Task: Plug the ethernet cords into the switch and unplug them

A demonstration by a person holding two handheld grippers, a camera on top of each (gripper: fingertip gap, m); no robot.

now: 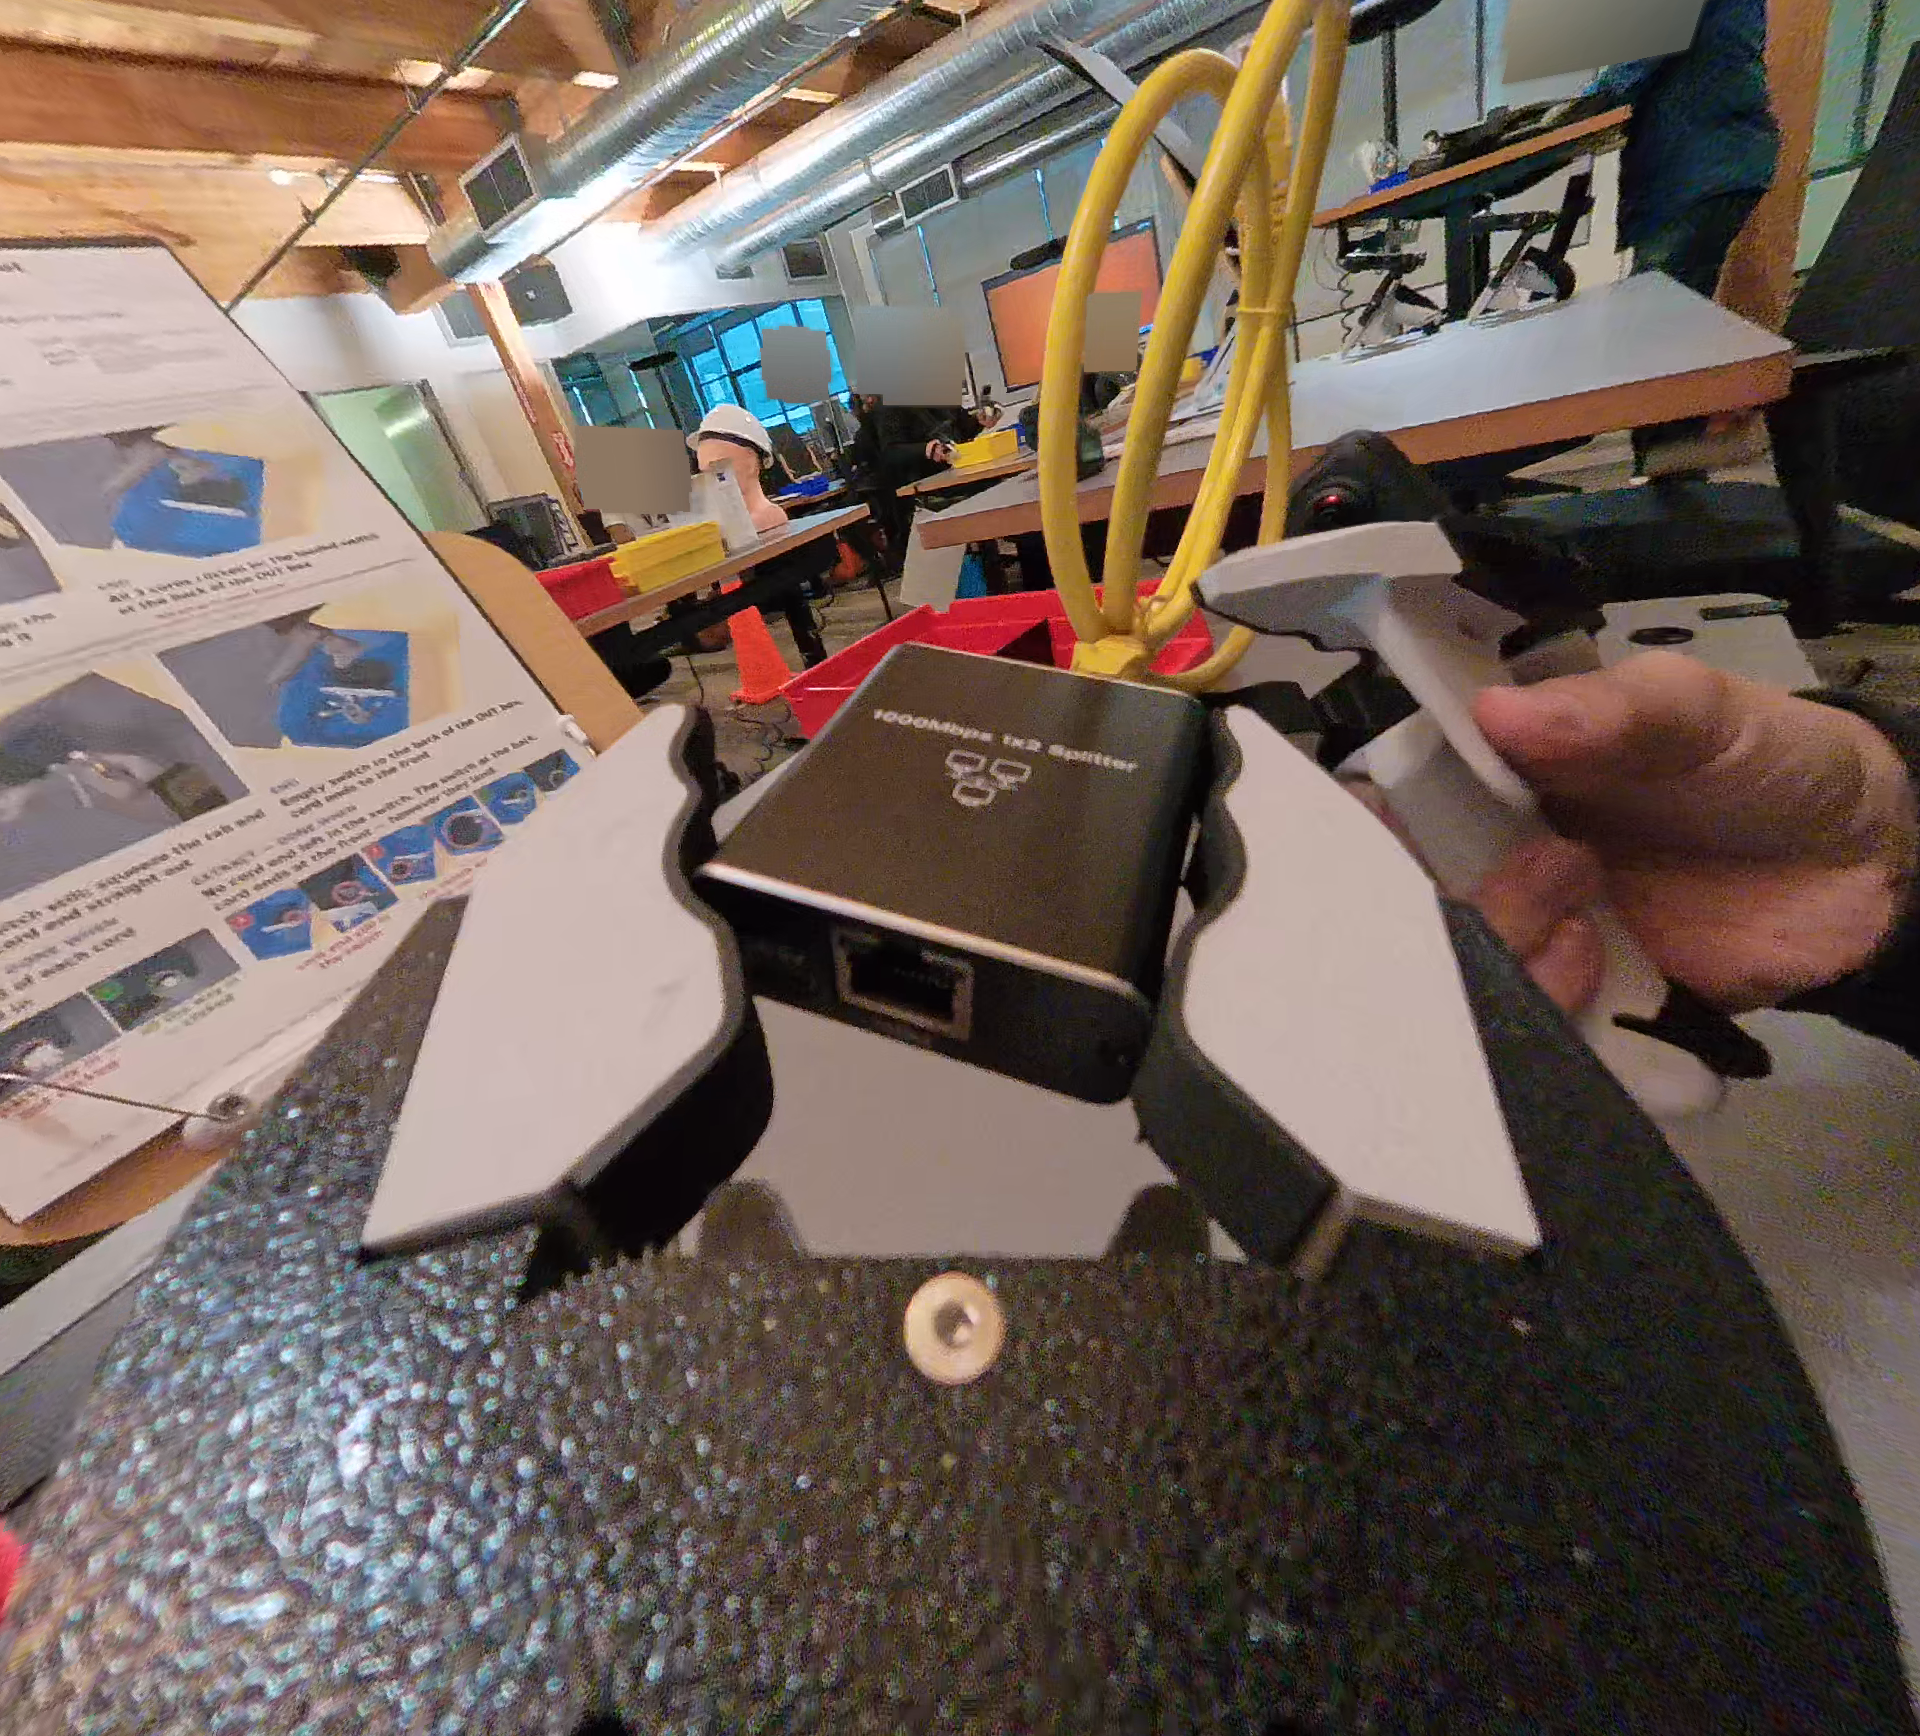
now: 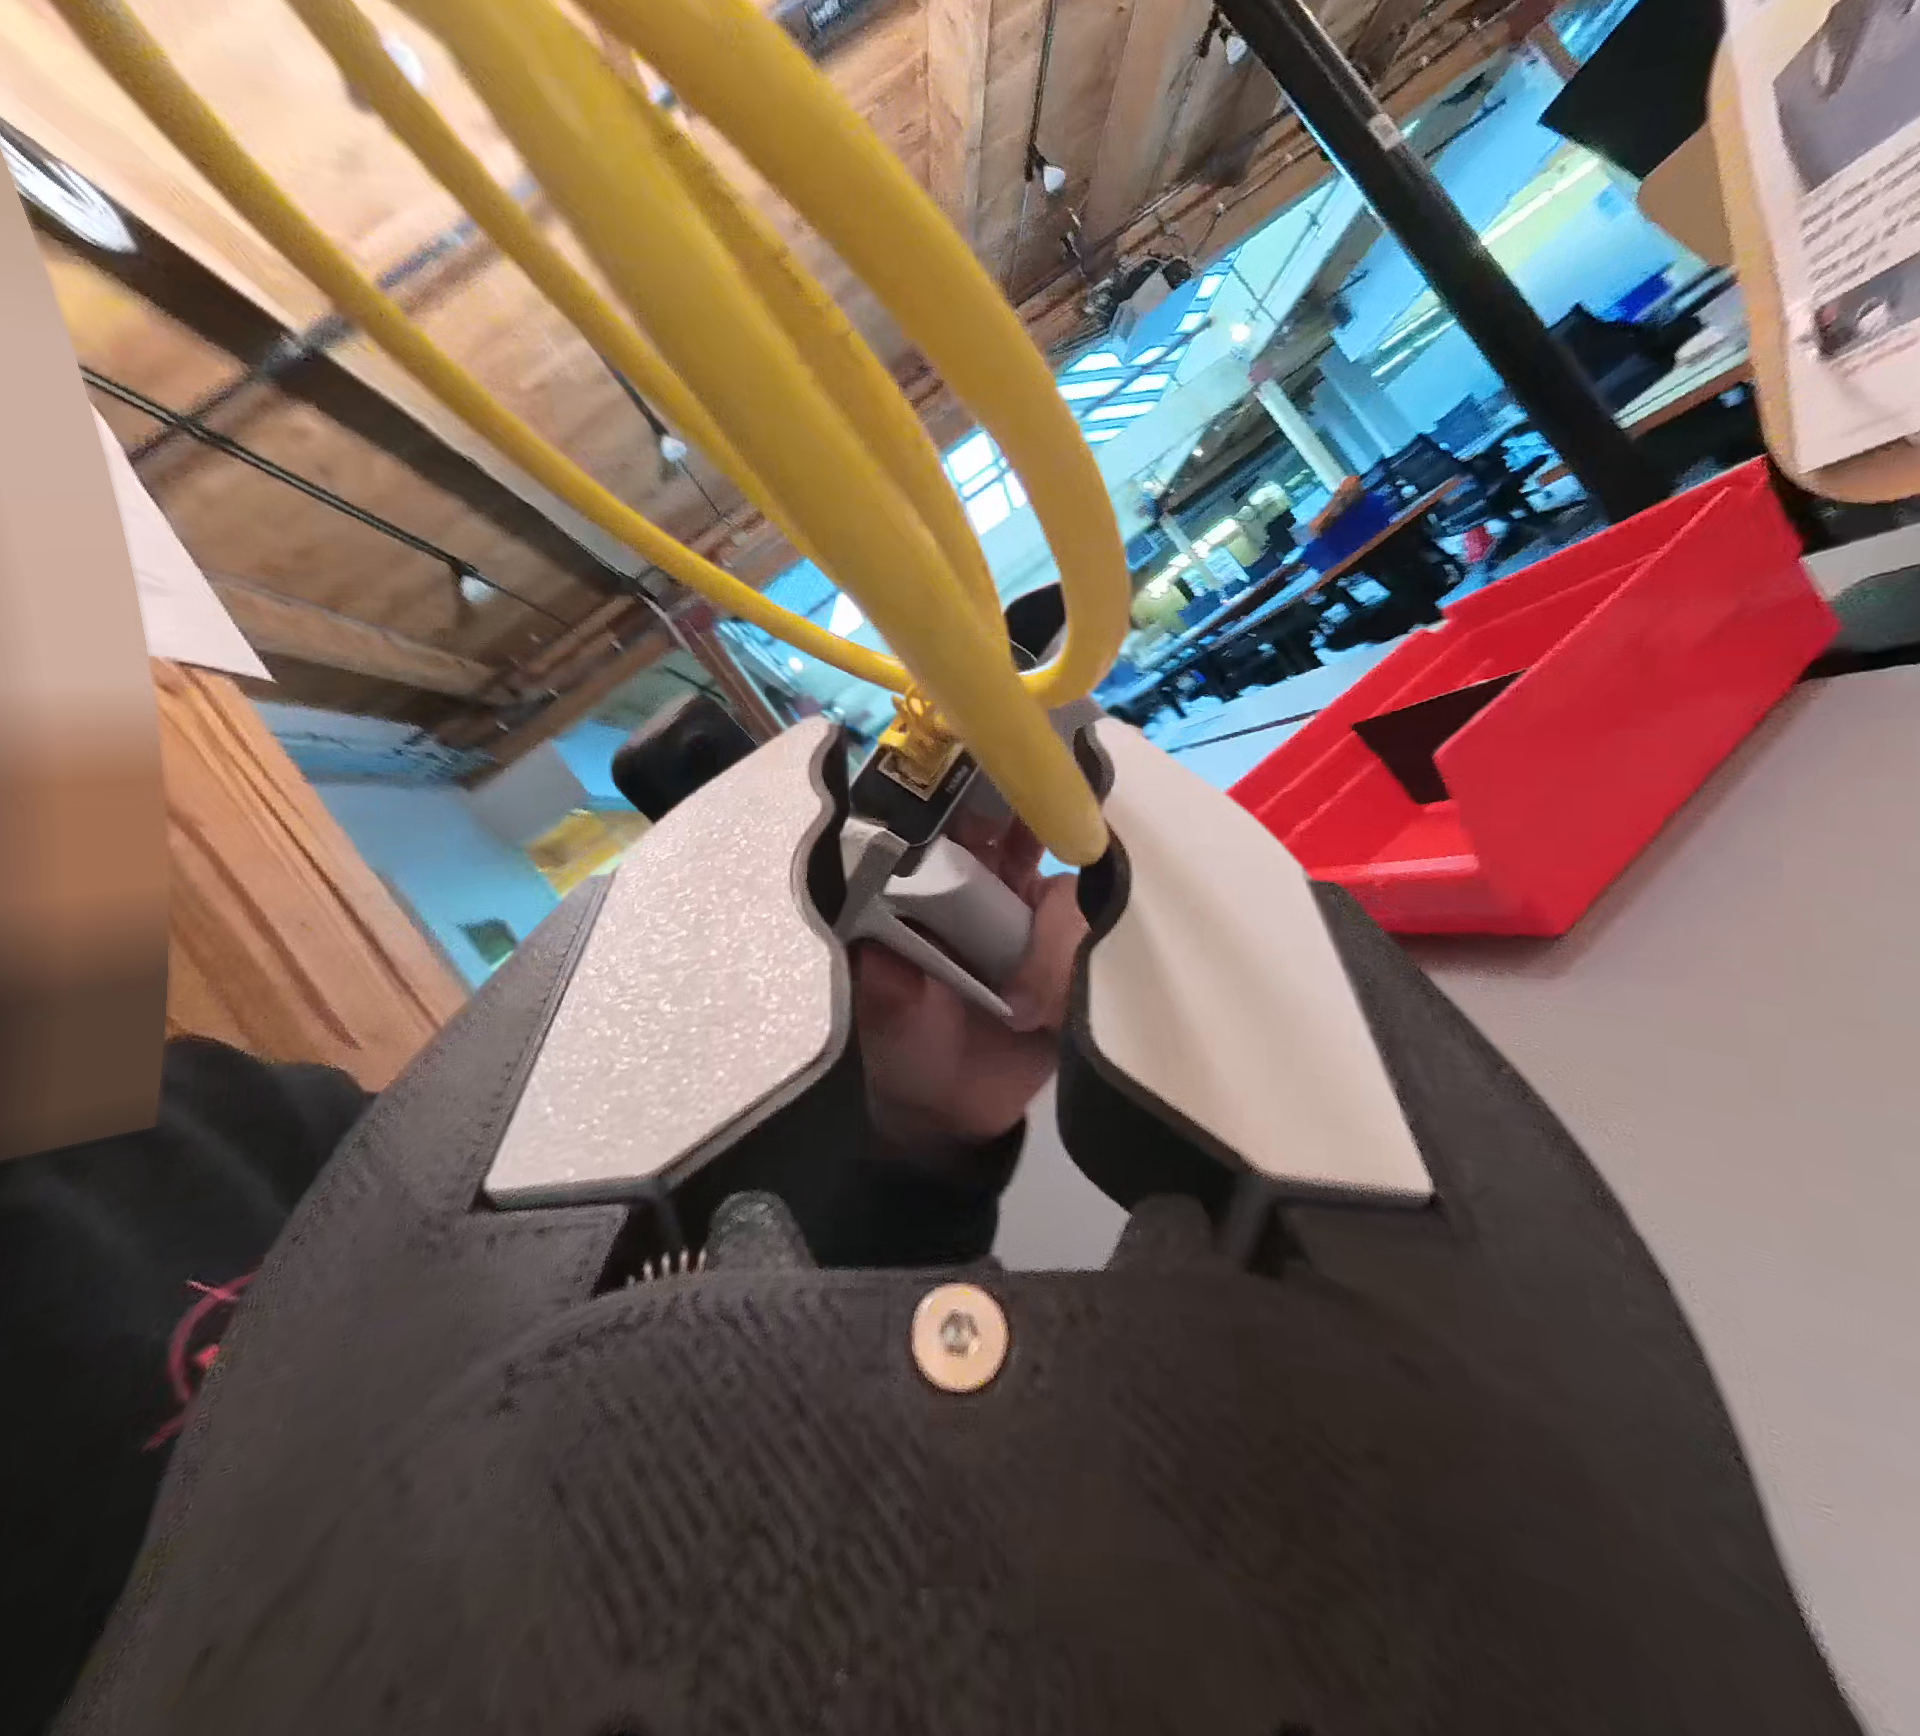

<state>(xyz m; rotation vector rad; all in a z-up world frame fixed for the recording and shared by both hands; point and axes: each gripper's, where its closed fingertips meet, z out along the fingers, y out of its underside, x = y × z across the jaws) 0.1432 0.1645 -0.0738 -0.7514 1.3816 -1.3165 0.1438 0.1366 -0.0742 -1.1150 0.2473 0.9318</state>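
Note:
My left gripper (image 1: pixel 961 730) is shut on the black switch (image 1: pixel 966 813) and holds it up off the table by its sides. An empty port (image 1: pixel 902 978) faces the camera. A yellow ethernet cord (image 1: pixel 1070 336) loops upward, with one yellow plug (image 1: pixel 1107 652) seated in the switch's far side. My right gripper (image 2: pixel 961 741) is open just beyond that far side. The cord (image 2: pixel 831 336) runs down against the inner edge of its right finger (image 2: pixel 1195 938). The switch (image 2: pixel 914 798) shows small between its fingertips. One white finger (image 1: pixel 1340 574) of the right gripper shows in the left wrist view.
A red bin (image 2: pixel 1558 751) sits on the grey table (image 2: pixel 1662 1167), also behind the switch in the left wrist view (image 1: pixel 935 637). An instruction sheet (image 1: pixel 208 647) stands at the left. A hand (image 1: pixel 1714 834) holds the right gripper. Other tables and people are far behind. The grippers are tip to tip, or close to it.

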